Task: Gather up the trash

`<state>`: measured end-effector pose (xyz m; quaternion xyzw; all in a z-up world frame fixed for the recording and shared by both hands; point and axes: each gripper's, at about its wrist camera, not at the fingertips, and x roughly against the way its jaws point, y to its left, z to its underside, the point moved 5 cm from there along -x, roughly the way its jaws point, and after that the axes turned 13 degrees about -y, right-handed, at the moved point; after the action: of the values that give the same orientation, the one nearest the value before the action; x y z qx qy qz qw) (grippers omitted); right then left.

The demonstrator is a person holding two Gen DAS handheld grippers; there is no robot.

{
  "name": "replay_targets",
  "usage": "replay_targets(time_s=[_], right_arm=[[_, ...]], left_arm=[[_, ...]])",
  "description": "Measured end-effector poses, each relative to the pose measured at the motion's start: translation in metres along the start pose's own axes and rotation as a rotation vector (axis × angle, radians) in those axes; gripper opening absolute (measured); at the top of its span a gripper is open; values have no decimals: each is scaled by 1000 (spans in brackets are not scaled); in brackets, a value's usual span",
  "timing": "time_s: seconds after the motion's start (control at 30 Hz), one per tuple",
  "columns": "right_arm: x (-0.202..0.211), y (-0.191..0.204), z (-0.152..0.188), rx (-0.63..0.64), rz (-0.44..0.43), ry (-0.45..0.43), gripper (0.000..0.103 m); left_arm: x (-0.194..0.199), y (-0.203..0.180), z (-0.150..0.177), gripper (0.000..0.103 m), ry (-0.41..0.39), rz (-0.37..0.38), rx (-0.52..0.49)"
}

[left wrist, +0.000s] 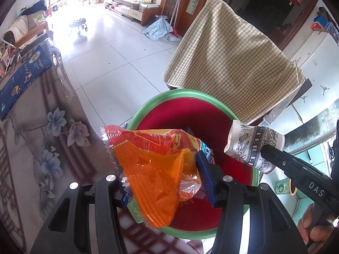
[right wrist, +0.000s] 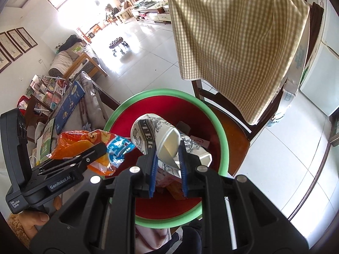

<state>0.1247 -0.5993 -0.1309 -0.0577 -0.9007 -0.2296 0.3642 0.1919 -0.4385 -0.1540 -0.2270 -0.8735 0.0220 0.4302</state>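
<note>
Fingers (right wrist: 153, 165) of the right gripper (right wrist: 167, 170) are closed on a crumpled printed paper cup (right wrist: 148, 135), mouth tilted toward the camera, above the red bin (right wrist: 220, 127); an orange snack wrapper (left wrist: 152, 169), perhaps empty, long axis roughly upright, is pinched by the left gripper (left wrist: 165, 188) over the bin.

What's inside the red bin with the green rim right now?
In the red bin, another paper cup and cardboard scraps show. The held paper cup and right gripper cover the rest.
</note>
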Motion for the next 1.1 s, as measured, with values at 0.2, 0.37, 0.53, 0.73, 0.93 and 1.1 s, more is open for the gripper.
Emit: replay_targets(time_s=[0.2, 0.37, 0.53, 0.73, 0.93, 1.1], right_arm=[[-4, 2, 2, -9, -5, 13, 23], [-5, 5, 4, -26, 6, 10, 40], [7, 34, 3, 8, 10, -46, 48], [47, 106, 3, 107, -9, -254, 90], [106, 194, 23, 197, -18, -569, 98], [139, 259, 49, 295, -4, -763, 98]], left_arm=[[4, 8, -4, 68, -25, -10, 18], [16, 22, -6, 73, -52, -13, 45], [55, 47, -8, 82, -134, -28, 57], [133, 102, -11, 94, -326, -101, 86], [235, 174, -2, 95, -584, -266, 121], [306, 225, 19, 95, -710, -413, 110]])
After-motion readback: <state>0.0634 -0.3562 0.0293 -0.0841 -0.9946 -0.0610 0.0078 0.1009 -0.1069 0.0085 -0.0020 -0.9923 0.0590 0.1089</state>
